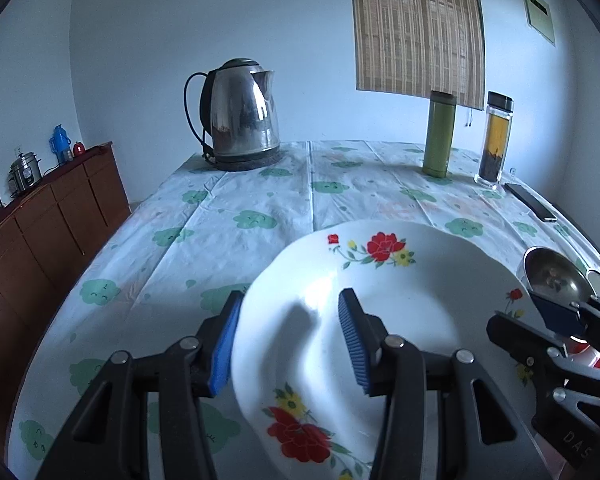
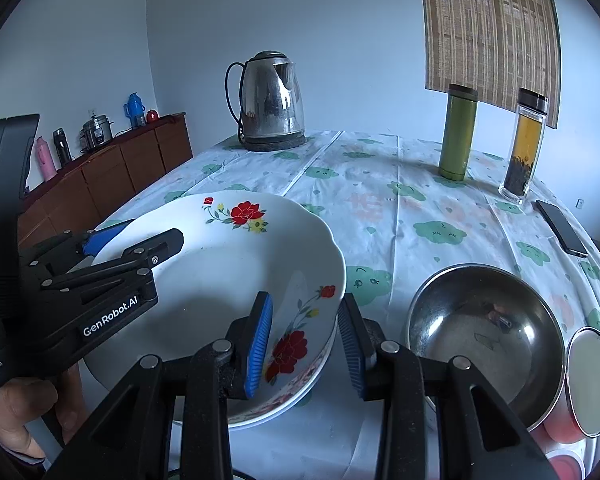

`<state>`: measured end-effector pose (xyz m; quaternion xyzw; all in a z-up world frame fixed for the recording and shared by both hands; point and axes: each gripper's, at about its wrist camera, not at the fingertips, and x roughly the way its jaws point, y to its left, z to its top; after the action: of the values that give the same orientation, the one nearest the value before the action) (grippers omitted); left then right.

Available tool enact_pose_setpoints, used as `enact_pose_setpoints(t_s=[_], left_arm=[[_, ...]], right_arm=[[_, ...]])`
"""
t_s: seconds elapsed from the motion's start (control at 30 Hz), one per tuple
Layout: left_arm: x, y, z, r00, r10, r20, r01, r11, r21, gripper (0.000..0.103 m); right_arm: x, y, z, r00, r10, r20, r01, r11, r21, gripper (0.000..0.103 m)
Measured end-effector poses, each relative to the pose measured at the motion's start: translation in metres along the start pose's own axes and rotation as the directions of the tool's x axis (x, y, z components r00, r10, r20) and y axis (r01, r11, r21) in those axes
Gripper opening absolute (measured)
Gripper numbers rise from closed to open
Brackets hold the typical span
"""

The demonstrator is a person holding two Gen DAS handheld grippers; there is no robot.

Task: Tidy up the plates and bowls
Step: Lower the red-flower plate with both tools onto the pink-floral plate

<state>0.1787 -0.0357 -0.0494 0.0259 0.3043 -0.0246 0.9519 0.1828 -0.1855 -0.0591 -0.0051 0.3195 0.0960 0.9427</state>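
A white plate with red flowers (image 1: 400,304) (image 2: 228,276) lies on top of another flowered plate (image 2: 300,390) on the table. My left gripper (image 1: 290,340) is open, its jaws astride the plate's left rim without closing on it. My right gripper (image 2: 304,344) is open, its jaws astride the plate's right rim. A steel bowl (image 2: 484,332) (image 1: 552,272) sits just right of the plates. Each gripper shows in the other's view: the right one (image 1: 556,320), the left one (image 2: 116,252).
A steel kettle (image 1: 240,116) stands at the table's far left. A green flask (image 1: 439,134), a tea jar (image 1: 496,140) and a phone (image 2: 562,228) stand at the far right. A small lidded tin (image 2: 590,380) lies beside the bowl. A wooden sideboard (image 1: 52,216) runs along the left.
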Motion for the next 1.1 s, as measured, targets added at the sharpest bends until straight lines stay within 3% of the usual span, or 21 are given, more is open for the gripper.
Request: enact_pose_setpoints(t_s=[1.1], left_arm=[[0.018,-0.008,-0.011,0.998,0.014,-0.059,-0.011,0.999,0.05,0.046]], right_arm=[[0.014,0.0,-0.008,0.997,-0.037,-0.064,0.036,0.999,-0.02,0.037]])
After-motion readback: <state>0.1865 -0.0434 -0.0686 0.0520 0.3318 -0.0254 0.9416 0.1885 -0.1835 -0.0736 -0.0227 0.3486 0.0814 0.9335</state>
